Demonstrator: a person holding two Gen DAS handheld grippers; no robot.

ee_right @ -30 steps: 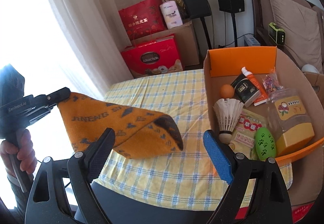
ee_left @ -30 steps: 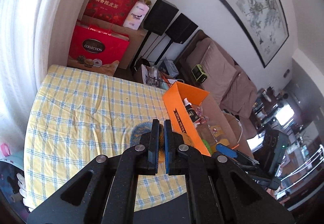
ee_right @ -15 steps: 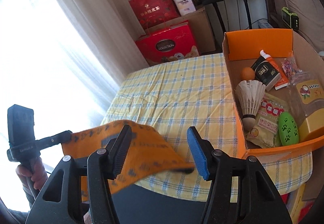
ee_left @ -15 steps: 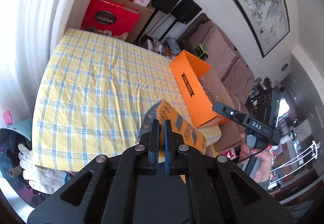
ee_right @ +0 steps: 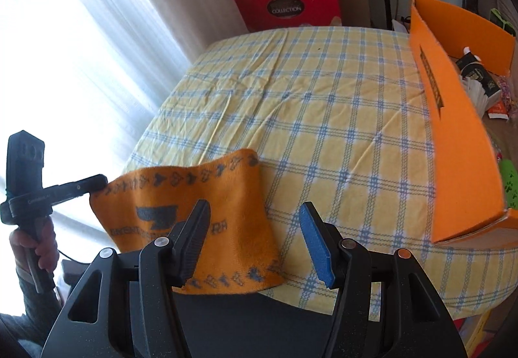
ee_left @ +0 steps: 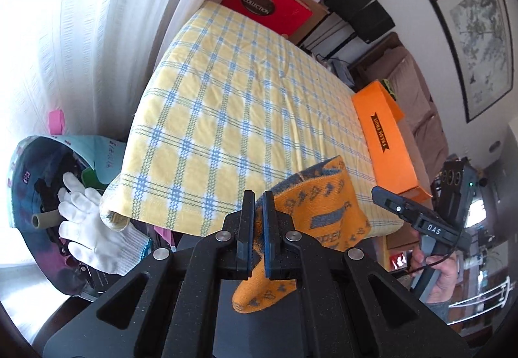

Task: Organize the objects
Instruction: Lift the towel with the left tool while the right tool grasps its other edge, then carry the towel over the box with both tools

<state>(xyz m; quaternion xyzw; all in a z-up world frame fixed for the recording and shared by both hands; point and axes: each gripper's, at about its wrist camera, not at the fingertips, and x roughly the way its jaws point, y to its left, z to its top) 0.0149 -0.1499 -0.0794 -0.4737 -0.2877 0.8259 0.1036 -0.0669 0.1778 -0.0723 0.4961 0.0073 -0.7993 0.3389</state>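
Orange box (ee_right: 459, 138): along the tabletop's (ee_right: 307, 105) right edge.
Left hand-held gripper (ee_left: 256, 222): clamped on the orange towel (ee_right: 207, 218) over the near edge.
Right hand-held gripper (ee_right: 255, 241): jaws apart, level, just behind the towel.

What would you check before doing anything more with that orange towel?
1. Left gripper clamped on the orange towel: ok.
2. Right gripper open and free to take a second corner: ok.
3. Towel hanging clear of the checked tablecloth: not ok, its far edge seems to rest there.
4. Orange box has room among its contents: cannot tell.
5. Towel folded neatly: not ok, it hangs loose.
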